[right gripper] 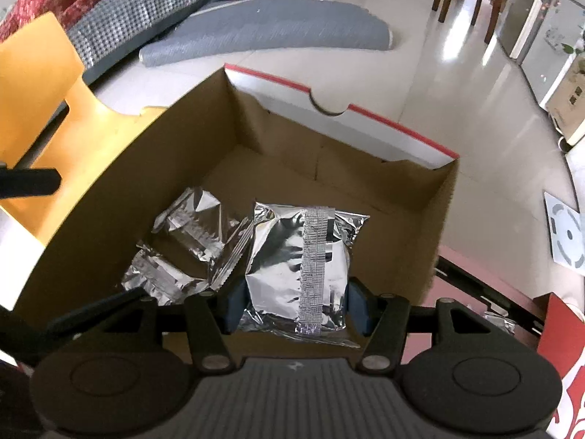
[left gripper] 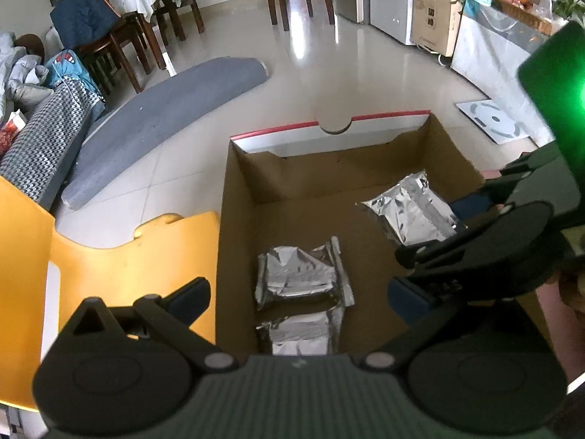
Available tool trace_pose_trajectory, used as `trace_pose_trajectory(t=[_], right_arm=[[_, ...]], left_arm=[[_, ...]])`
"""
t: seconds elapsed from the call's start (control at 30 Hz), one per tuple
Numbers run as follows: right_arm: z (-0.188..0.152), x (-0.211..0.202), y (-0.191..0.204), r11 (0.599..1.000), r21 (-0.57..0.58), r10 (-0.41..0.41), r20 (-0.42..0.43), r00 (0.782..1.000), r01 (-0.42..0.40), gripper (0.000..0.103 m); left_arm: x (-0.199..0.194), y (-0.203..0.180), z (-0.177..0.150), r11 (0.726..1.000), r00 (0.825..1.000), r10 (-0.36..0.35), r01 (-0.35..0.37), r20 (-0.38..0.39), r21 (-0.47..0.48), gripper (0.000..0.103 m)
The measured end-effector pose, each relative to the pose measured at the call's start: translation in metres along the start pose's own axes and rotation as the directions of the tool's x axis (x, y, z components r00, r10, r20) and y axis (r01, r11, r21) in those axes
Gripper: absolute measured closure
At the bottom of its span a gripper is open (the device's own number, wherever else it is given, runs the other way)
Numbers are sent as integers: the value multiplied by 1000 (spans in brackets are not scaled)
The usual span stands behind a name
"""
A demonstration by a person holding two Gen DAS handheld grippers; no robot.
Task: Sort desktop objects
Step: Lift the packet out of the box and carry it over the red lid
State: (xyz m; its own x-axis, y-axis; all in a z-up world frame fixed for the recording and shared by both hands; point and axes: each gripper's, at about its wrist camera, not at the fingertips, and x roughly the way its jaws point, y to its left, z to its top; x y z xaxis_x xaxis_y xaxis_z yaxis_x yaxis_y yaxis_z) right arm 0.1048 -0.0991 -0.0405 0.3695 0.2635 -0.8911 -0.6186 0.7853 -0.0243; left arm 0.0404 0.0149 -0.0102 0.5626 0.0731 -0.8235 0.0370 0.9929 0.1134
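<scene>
An open brown cardboard box (left gripper: 234,183) (right gripper: 109,201) with a red-edged white flap stands below both grippers. Two crumpled silver foil packets (left gripper: 299,274) (right gripper: 182,226) lie on its floor, one partly on the other. My right gripper (right gripper: 295,305) is shut on a third foil packet (right gripper: 299,256), its blue pads pressing on both sides, and holds it above the box's right part. In the left wrist view this held packet (left gripper: 409,212) hangs from the right gripper (left gripper: 464,212). My left gripper (left gripper: 298,298) is open wide above the lying packets and holds nothing.
A yellow plastic chair (left gripper: 128,256) (right gripper: 36,84) touches the box's left side. A pink-red surface (right gripper: 475,281) lies right of the box, with another foil packet (right gripper: 501,320) on it. A grey mat (left gripper: 164,109) and a white scale (left gripper: 493,120) lie on the tiled floor.
</scene>
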Motion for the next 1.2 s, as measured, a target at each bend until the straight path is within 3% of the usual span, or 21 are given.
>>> trace_pose_trajectory(t=[0.43,0.93,1.2], right_arm=[[-5,-22,-12,999,50,-1,61,998,-2,46],[-5,-46,-15,996,92,-28,141,990,15,46],[-8,-54,-24,991,130,-30,161,986,9,46]], left_arm=[[-8,-20,7,999,999,-28,27,20,26,0],[-25,-16,15,998,995,-63,62,81,18,0],[-22,-26,14,998,996,-68,67,53,18,0]])
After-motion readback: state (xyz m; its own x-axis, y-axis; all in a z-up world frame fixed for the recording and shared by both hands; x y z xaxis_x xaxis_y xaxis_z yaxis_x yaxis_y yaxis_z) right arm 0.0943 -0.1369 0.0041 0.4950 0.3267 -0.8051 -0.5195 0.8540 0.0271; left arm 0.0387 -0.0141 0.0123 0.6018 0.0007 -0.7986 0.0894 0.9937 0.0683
